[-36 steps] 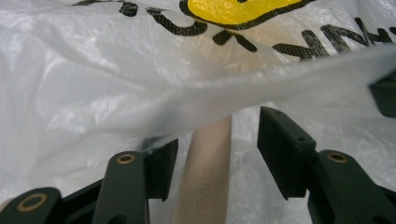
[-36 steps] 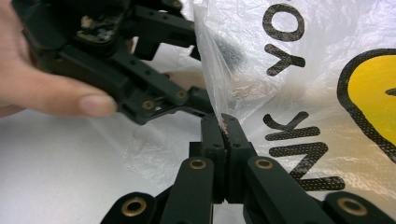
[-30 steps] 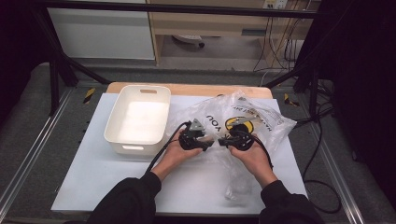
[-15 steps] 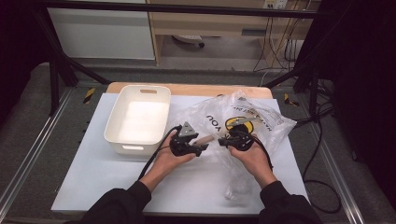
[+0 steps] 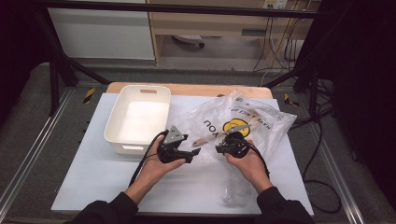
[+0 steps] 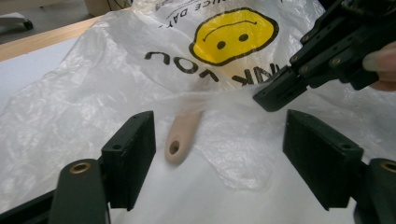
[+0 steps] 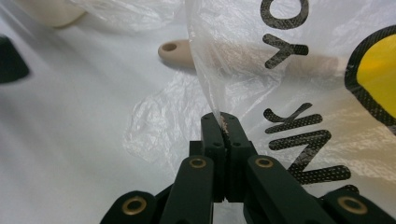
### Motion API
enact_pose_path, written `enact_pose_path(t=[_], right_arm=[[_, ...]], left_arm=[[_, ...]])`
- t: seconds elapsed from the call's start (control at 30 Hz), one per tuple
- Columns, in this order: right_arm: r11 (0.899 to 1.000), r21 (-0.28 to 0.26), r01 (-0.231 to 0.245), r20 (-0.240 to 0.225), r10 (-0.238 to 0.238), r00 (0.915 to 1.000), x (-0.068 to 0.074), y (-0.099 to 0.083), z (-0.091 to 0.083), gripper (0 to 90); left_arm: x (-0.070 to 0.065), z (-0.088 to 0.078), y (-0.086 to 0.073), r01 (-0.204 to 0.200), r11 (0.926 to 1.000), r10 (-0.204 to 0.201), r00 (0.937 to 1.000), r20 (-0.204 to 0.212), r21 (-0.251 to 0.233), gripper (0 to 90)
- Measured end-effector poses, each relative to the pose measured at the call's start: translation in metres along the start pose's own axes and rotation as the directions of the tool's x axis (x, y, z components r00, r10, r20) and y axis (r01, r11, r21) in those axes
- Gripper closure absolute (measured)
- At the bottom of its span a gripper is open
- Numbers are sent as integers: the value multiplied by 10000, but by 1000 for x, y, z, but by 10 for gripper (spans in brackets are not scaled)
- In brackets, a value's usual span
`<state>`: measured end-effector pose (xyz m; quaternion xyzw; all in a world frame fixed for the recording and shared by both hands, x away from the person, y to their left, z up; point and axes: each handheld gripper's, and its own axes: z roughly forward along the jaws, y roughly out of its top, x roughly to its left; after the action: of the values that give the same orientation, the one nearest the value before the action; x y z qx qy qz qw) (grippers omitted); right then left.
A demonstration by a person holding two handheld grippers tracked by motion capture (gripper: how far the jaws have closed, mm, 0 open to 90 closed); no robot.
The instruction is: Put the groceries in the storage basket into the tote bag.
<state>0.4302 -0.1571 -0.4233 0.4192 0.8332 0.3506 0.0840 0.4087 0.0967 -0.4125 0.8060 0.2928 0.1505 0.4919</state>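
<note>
A clear plastic bag [image 5: 243, 123] printed with a yellow smiley [image 6: 233, 32] lies on the white table. A tool's pale wooden handle [image 6: 180, 137] sticks out of the bag's mouth; the rest lies inside under the film. My right gripper [image 7: 223, 122] is shut on the bag's edge and holds it up; it also appears in the high view [image 5: 219, 148]. My left gripper [image 6: 219, 121] is open, and its jaws have just been opening. The handle [image 5: 201, 140] lies ahead between them, untouched. The left gripper [image 5: 192, 152] points right at the bag's mouth.
An empty white bin [image 5: 137, 119] stands left of the bag, close behind the left hand. A wooden board [image 5: 187, 88] lines the table's far edge. Black frame bars and cables surround the table.
The left gripper has drawn back to the left and toward the person, and its jaws stand wider. The wooden handle now pokes out of the bag. The right gripper has kept still.
</note>
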Motion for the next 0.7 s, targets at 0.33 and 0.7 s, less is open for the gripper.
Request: enact_pose_path(t=[0.33,0.7], right_arm=[[9997,232,77,211,-82,9997,2,-10,8,900],[9998,158,146,435,-152,9989,2,-12,8,817]], left_arm=[[4,-26,5,639,9953,-652,9977,-157,-729,157],[3,-37,7,525,9955,-568,9970,-525,-786,116]])
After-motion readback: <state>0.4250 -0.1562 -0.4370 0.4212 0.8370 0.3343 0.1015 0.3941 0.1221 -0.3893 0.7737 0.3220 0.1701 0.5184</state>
